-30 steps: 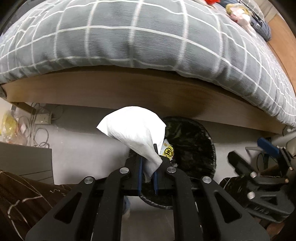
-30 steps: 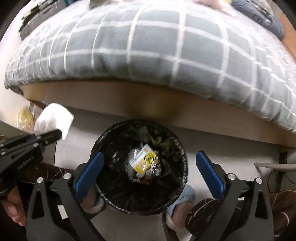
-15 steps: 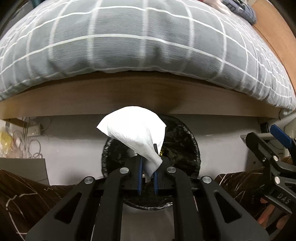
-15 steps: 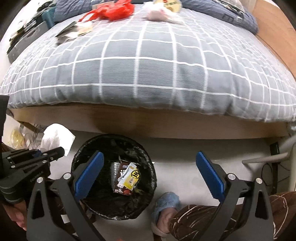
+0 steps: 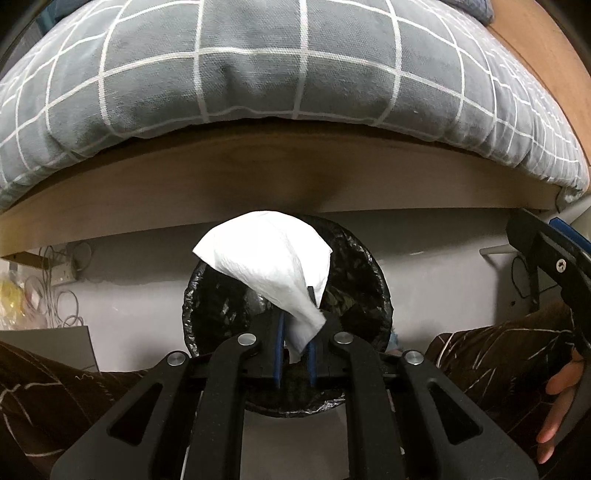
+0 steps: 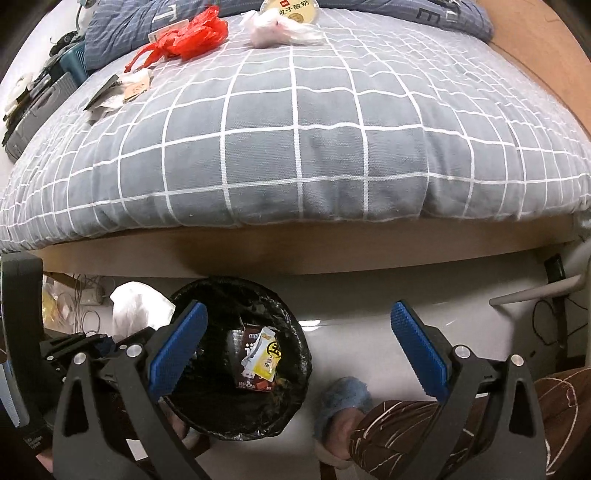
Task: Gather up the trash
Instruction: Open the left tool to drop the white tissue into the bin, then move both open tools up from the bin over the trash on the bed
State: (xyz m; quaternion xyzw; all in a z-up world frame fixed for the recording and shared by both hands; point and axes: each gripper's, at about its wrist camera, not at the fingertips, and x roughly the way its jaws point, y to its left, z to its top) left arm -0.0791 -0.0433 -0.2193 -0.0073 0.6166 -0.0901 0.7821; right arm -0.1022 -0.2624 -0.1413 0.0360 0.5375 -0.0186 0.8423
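- The left hand-held gripper (image 5: pixel 295 354) is clamped on the lower corner of a white tissue (image 5: pixel 273 266), and it points steeply down over the mouth of the trash bin (image 5: pixel 373 295). The right hand-held gripper (image 6: pixel 299 347) has its blue pads wide apart, with nothing between them.
- The tissue is soft, thin and very light, I judge. It stands up from the pads like a small sail, toward 12 o'clock. A pinch on one corner is enough; it will not slip, but it may drift a little as it falls.
- The bin is round, lined with a black shiny crinkled bag. In the right wrist view a brown carton and a yellow wrapper (image 6: pixel 266 356) lie on its bottom.
- Beyond the bin, at 12 o'clock, runs the wooden bed frame (image 6: pixel 295 254), and above it the grey quilt (image 6: pixel 295 147) with white grid lines, thick and puffy.
- On the quilt, far at 11 o'clock, a red plastic bag (image 6: pixel 184 37) and a pale crumpled bag (image 6: pixel 277 26) wait, both thin and loose.
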